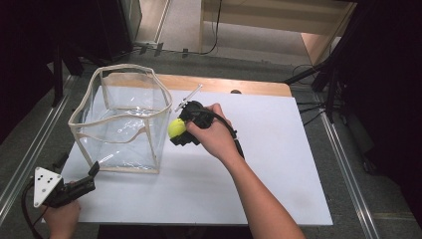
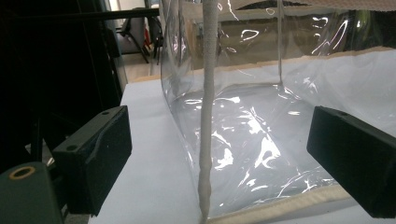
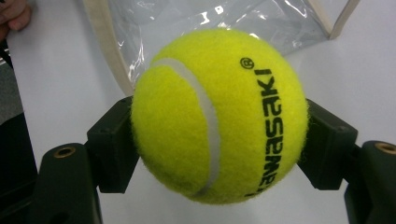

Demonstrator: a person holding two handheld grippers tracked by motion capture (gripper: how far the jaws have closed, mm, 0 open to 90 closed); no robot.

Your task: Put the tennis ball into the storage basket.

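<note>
1. The right gripper (image 1: 180,130) has its two black jaws clamped on either side of a yellow tennis ball (image 1: 176,128), held above the white tabletop (image 1: 259,164) just beside the right wall of a clear plastic bag (image 1: 122,119).
2. In the right gripper view the tennis ball (image 3: 219,114) carries black lettering and a white seam; the bag's cream-trimmed edge lies close behind it.
3. The left gripper (image 1: 88,180) sits at the bag's near left corner with its jaws spread wide; in the left gripper view a white corner seam of the bag (image 2: 205,140) stands between them, untouched.
4. The bag stands upright, mouth open, between the two grippers.
5. The white board lies on a wooden table (image 1: 224,84); grey floor, metal rails (image 1: 30,149) and dark stands surround it.
</note>
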